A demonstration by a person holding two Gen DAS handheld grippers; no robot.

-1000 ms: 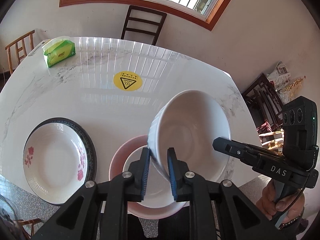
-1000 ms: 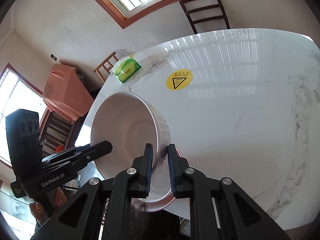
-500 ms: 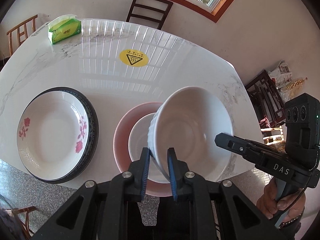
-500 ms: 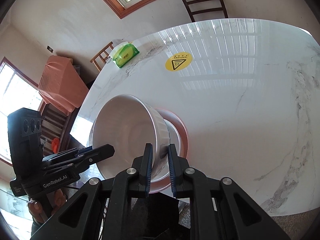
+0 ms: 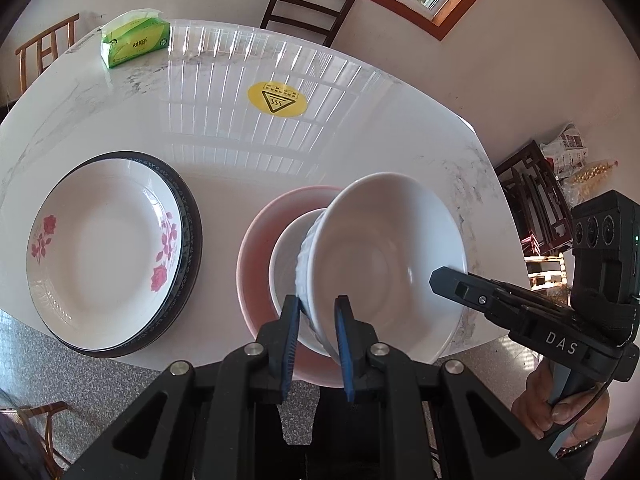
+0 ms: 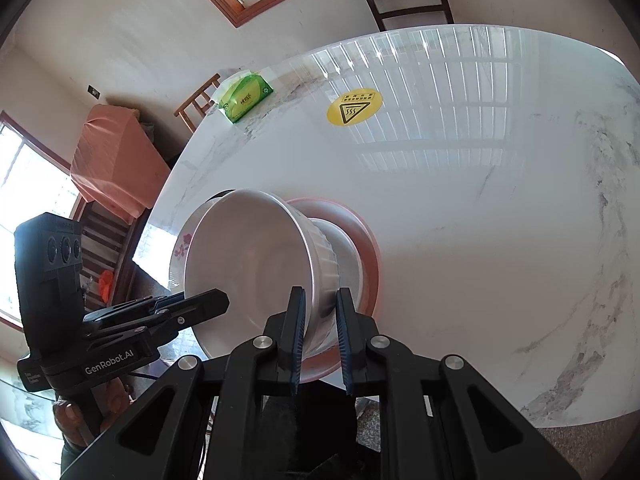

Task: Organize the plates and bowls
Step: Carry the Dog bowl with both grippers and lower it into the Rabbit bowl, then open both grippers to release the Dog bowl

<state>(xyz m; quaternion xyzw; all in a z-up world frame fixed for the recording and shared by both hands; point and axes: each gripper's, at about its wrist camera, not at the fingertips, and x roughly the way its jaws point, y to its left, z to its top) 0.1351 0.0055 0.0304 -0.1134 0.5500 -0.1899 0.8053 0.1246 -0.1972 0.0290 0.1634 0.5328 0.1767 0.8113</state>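
Nesting is underway: left tongs point(image 5: 316, 340) and right tongs point(image 6: 320, 336) each clamp opposite rims of the white ribbed bowl point(image 5: 384, 264), tilted just above the small bowl point(image 5: 286, 256) in the pink plate point(image 5: 260, 248) ahead. Next, level it, lower, release.

Big bowl point(image 5: 384, 264): plain white, ribbed outside. Smaller bowl point(image 5: 286, 252) under it: white. Pink plate point(image 5: 256, 256): solid pale pink. Floral plate point(image 5: 104, 256): white, pink roses along two sides, faint embossed rim; plate below it point(image 5: 192, 240) shows a black rim with a fine light pattern. Tabletop point(image 5: 360, 112): glossy white marble, grey veining, striped window reflections. Sticker point(image 5: 277, 97): yellow oval, black heat-warning triangle. Tissue pack point(image 5: 134, 42): green and white. Left tongs point(image 5: 316, 342) and right tongs point(image 6: 320, 340): black bodies, blue pads, silver screws, white lettering. Chairs: one dark brown point(image 5: 308, 8), one light wood point(image 5: 46, 50). Cloth cover point(image 6: 116, 160): orange.
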